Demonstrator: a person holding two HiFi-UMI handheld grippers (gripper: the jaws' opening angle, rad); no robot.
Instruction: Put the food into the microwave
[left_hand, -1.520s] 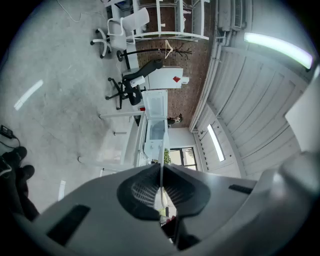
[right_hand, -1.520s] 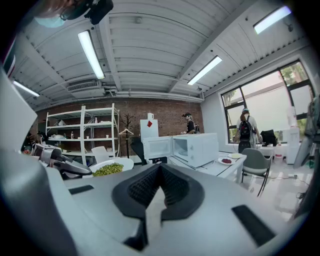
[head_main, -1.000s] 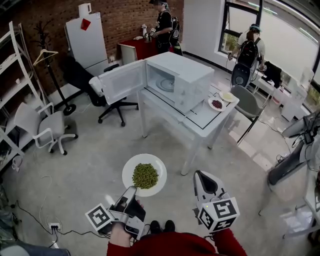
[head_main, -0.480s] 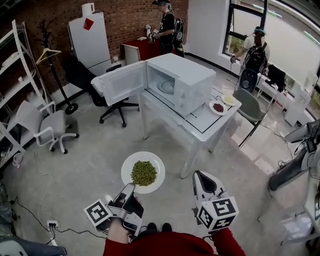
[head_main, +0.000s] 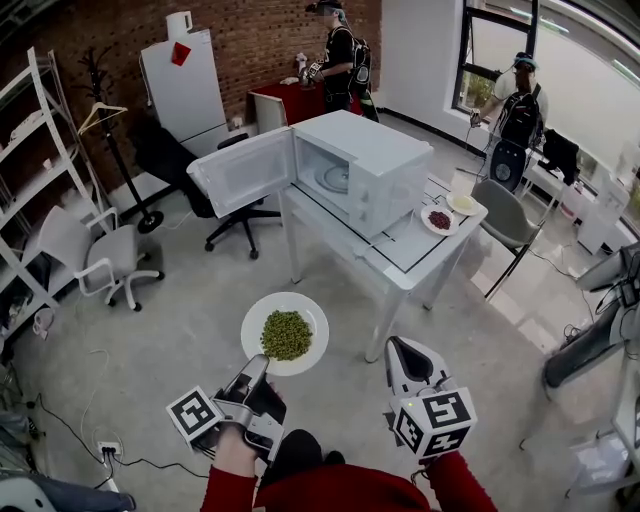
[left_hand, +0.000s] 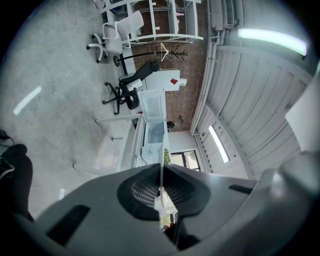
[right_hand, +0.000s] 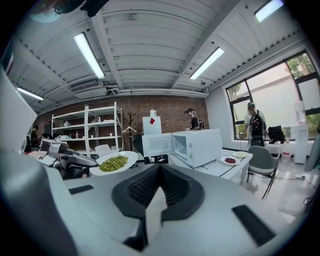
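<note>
A: Where is the food right now?

B: On the left. The left hand-held gripper is clamped on the near rim of the white plate, with the peas heaped in the middle. The plate is in the air above the floor, well short of the desk.

A: Is the grip sound?

B: It's only an edge pinch. The left gripper view shows the rim as a thin line between the pads. All the weight hangs out beyond the jaws, so I'd expect the plate to want to droop. Hold it level and move smoothly so no peas roll off.

A: And the way in?

B: The microwave stands on the desk with its door swung wide to the left, and the glass turntable shows inside. Approach the opening square on, pass to the right of the door's free edge, and bring the plate in low over the turntable before letting go.

A: The other hand?

B: The right hand-held gripper has its jaws together on nothing. It sits to the right of the plate, apart from it. It could steady the door if the door drifts.

A: Anything further right?

B: Two small dishes sit at the desk's right corner, beside the microwave and out of the plate's path.
</note>
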